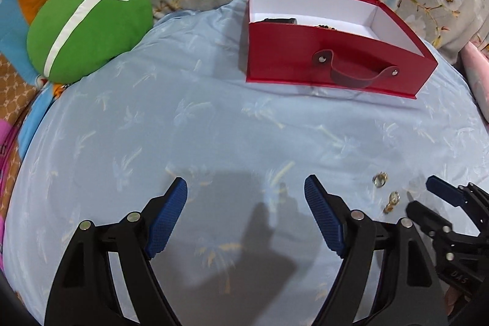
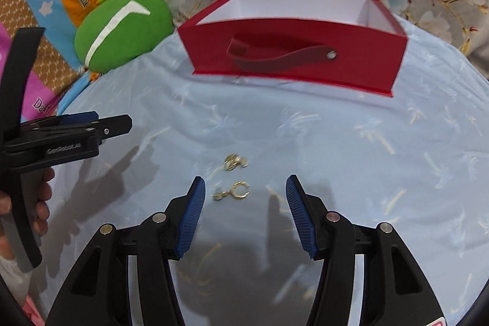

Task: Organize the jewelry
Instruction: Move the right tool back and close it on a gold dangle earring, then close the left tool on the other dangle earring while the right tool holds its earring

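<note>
Both jaws wide, empty; the right hand-held gripper [image 2: 244, 194] should settle squarely over the near gold earring [image 2: 233, 192] on the bed [image 2: 366, 158], then carry it to the red box [image 2: 293, 51]; the left hand-held gripper [image 1: 246, 197] waits.

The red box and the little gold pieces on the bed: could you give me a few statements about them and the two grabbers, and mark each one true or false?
1. The red box stands open, with no lid on it. True.
2. The two gold earrings lie inside the box. False: they lie on the light blue sheet, in front of the box.
3. The right gripper is clamped on an earring. False: its jaws are apart, and the nearer earring lies loose just ahead of its fingertips.
4. The left gripper holds nothing. True: only bare sheet shows between its jaws.
5. A green cushion lies to the left of the box. True.
</note>
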Demonstrator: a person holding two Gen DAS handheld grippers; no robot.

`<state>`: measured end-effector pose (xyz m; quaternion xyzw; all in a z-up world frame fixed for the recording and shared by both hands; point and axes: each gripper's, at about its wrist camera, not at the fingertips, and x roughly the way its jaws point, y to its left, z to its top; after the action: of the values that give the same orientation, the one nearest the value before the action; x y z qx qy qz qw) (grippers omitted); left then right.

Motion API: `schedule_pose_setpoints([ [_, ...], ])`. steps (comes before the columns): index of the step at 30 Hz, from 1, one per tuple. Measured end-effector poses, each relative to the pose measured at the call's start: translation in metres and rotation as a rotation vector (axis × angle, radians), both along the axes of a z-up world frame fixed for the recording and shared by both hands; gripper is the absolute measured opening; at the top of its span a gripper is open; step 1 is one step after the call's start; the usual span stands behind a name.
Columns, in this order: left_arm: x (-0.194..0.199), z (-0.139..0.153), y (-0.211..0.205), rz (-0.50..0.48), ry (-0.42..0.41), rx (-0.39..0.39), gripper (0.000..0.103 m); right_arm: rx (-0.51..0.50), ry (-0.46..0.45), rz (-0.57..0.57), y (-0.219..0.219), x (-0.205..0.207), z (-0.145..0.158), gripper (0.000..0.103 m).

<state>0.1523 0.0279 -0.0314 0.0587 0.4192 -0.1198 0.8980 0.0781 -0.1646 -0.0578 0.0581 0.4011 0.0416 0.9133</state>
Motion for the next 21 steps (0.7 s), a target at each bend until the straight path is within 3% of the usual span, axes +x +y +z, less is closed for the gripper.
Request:
schedule_pose_setpoints([
  [5,-0.004,-0.005,0.004,0.008,0.027,-0.019,0.077,-0.004,0.035,-0.002,0.013,0.009,-0.013,0.049],
  [8,-0.006,-0.004,0.003,0.006,0.015,-0.017,0.077,-0.027,0.048,-0.015,0.014,0.012,-0.018,0.037],
  [10,-0.006,-0.003,0.001,0.0,0.015,-0.021,0.077,-0.053,0.051,-0.023,0.014,0.013,-0.018,0.016],
  [12,-0.006,-0.002,-0.002,-0.01,0.018,-0.032,0.077,-0.068,0.054,-0.027,0.01,0.013,-0.018,0.004],
  [21,-0.005,-0.005,-0.038,-0.098,0.053,-0.05,0.077,-0.017,0.043,-0.092,-0.018,0.0,-0.014,0.003],
])
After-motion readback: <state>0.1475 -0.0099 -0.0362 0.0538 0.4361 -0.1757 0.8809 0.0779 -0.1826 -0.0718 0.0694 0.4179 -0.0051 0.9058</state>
